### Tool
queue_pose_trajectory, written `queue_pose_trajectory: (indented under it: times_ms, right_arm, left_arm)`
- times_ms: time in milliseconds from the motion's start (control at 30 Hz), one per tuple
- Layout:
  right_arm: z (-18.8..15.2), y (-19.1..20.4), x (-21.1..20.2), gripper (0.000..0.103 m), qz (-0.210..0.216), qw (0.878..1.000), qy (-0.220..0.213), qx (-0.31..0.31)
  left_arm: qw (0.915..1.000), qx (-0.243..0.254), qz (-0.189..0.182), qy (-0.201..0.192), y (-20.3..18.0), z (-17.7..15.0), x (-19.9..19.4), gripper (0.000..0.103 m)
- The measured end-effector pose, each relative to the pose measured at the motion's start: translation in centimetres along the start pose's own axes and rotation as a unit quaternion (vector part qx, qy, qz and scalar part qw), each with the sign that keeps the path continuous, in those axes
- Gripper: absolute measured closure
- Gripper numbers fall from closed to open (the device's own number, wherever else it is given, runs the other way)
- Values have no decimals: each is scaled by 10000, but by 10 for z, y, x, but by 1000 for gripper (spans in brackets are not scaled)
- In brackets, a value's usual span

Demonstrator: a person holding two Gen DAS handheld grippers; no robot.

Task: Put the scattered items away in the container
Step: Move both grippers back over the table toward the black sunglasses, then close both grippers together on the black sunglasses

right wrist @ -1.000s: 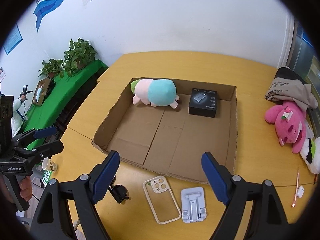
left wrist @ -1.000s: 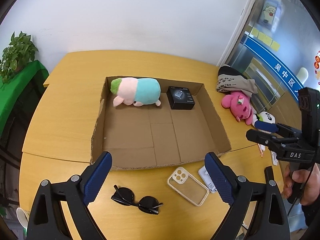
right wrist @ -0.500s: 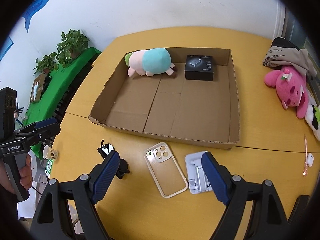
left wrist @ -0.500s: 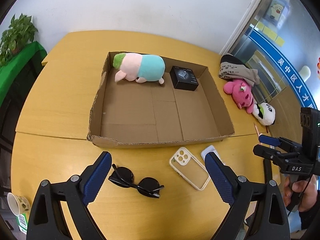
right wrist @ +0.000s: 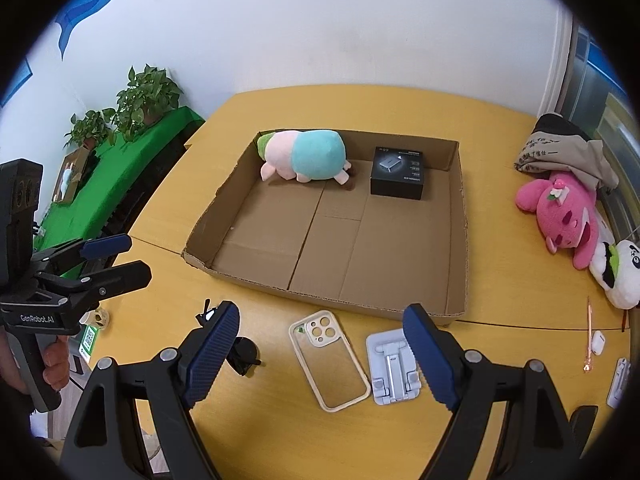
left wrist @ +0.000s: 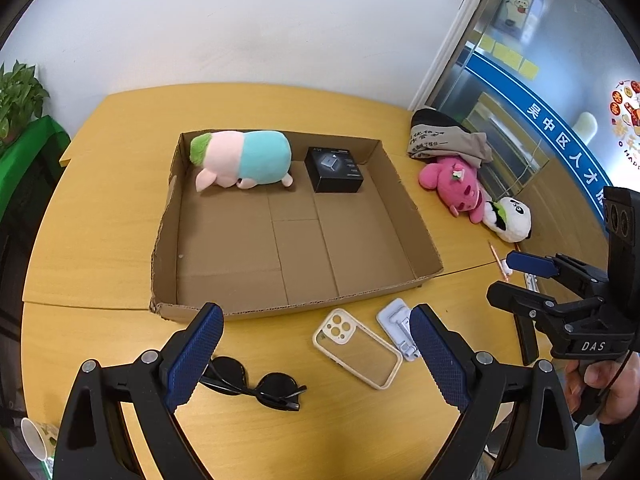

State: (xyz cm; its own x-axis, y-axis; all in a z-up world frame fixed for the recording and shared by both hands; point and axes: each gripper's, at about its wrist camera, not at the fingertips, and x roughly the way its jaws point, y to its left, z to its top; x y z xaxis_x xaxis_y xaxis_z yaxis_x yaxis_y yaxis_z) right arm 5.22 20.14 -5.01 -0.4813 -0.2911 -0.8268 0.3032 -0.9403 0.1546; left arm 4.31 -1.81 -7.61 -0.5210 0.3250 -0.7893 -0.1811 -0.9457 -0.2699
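Left hand-held gripper [left wrist: 316, 356]: jaws wide apart, empty, poised above the near edge of the yellow wooden surface [left wrist: 100, 248]. Right hand-held gripper [right wrist: 320, 356]: likewise spread wide, nothing between the pads. Cardboard tray [left wrist: 420, 236] lying mid-surface, holding a pastel plush toy [left wrist: 244, 160] at the far wall and a black box [left wrist: 334, 170] just beside it. Scattered outside, near the tray's front wall: black sunglasses [left wrist: 260, 388], a clear cream-rimmed phone case [left wrist: 358, 348], and a white folding phone stand [right wrist: 394, 364] touching or nearly touching the case. Farther right, well apart from the tray: pink plush [left wrist: 454, 186], panda plush [left wrist: 508, 220], folded cloth [left wrist: 444, 138], a thin pen [right wrist: 588, 332].
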Motion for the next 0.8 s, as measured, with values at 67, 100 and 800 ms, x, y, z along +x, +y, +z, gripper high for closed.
queue_pose_trajectory:
  times_ms: [67,100,800]
  right_arm:
    - [-1,1,-2,19,-22,10000,-4,-1]
    - [-1,1,-2,19,-32,10000,3,10]
    - [-58,88,101,19,1206,9783,1191,-1188]
  left_arm:
    - [10000,7,-26,1,1,0,-1,7]
    - [10000,4,-46,4,2,-1,-1,7]
    - [9822,-1555,-443,957,106,-84,67,8]
